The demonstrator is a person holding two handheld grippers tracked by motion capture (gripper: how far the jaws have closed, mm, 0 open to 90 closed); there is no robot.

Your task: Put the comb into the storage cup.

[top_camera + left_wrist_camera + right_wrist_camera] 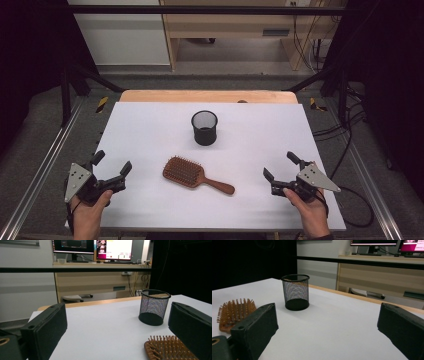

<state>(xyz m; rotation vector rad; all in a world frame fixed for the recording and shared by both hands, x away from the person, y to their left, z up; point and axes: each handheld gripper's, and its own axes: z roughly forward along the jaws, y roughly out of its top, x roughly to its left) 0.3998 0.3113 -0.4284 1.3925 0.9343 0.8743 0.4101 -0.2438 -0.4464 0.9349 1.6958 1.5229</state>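
High view: wooden hairbrush [194,174] lies bristles-up, untouched, just in front of the upright, empty mesh cup [204,127]; left gripper [111,166] and right gripper [279,165] flank it, jaws wide, holding nothing — work apparently yet to begin.

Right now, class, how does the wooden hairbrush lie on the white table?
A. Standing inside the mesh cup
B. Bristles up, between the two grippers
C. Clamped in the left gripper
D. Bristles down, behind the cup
B: the hairbrush lies flat, bristles up, between the open left gripper and right gripper, nearer than the mesh cup.
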